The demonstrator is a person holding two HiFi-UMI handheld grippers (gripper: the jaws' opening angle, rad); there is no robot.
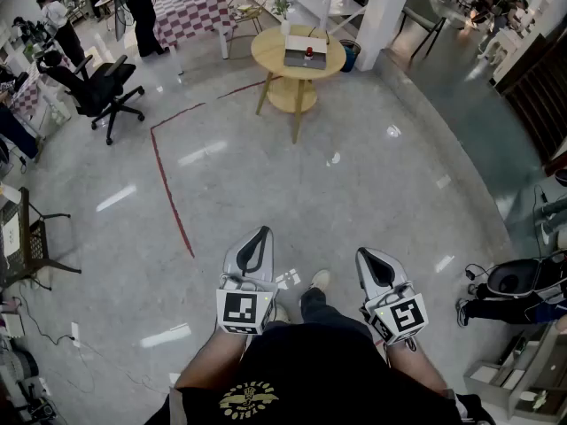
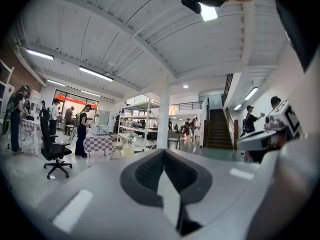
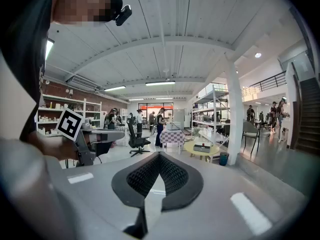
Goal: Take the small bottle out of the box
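**Box well ahead, both jaws closed**

Head view: our left gripper (image 1: 260,237) and right gripper (image 1: 368,259) hang at the waist, jaws together, empty. The box (image 1: 306,51) sits on the round table (image 1: 266,56), well apart from us. We cannot make out the small bottle. Reaching in with the jaws closed could knock it over.

Left gripper view: jaws together on nothing; an office chair (image 2: 54,151) stands off to the side.

Right gripper view: jaws together on nothing; nothing stands between us and the table.

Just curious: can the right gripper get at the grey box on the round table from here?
Probably not. The right gripper, jaws shut, is at the person's waist; the grey box sits on the round table across the floor. Nothing blocks it; it looks too far.
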